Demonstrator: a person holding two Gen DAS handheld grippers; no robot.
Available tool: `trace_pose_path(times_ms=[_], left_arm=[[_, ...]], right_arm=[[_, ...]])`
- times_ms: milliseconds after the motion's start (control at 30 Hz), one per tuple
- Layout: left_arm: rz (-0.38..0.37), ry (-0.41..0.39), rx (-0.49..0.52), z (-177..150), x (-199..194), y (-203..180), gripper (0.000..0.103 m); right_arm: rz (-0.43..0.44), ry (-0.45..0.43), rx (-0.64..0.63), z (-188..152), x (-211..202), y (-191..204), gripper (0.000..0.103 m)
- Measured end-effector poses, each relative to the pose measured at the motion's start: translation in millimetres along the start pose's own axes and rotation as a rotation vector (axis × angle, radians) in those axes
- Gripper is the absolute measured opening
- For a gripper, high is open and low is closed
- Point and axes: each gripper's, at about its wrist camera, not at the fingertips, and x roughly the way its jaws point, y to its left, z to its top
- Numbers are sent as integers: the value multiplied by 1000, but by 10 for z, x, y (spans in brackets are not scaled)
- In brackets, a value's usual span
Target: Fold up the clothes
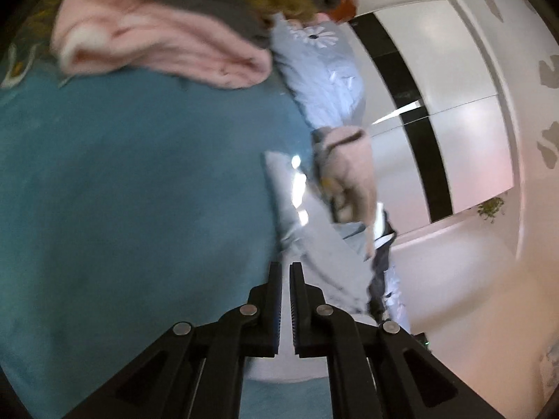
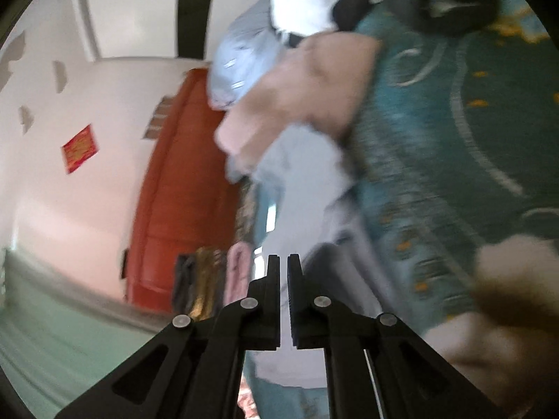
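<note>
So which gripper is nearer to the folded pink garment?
Hard to call. From the left gripper the folded pink garment lies far ahead across the teal bedspread; the right gripper also sits well short of it.

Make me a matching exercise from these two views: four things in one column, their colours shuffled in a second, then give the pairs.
Things:
1. fluffy folded towel
2. flat bedspread
3. tall wooden door
4. daisy-print quilted pillow

Colours:
A. teal
B. red-orange
C. pale blue
D. pink

Pairs: 1-D, 2-A, 3-B, 4-C
</note>
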Motion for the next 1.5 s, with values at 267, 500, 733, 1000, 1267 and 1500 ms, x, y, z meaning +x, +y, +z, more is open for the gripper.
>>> trace_pose_path(times_ms=[267, 500, 733, 1000, 1267, 1500], left_arm=[[80, 181, 121, -314, 190, -168, 32], [93, 215, 139, -537, 160, -182, 33], [71, 217, 113, -618, 82, -139, 33], [32, 163, 42, -563, -10, 12, 33], [30, 144, 41, -556, 26, 18, 33], [24, 142, 39, -563, 29, 11, 31]], right_arm=[[-124, 20, -52, -192, -167, -58, 42], [-162, 89, -143, -394, -212, -70, 42], [-178, 111, -165, -463, -150, -29, 36], [-155, 134, -131, -517, -184, -100, 30], [-130, 120, -87, -481, -132, -147, 30], [-132, 96, -67, -499, -155, -131, 30]])
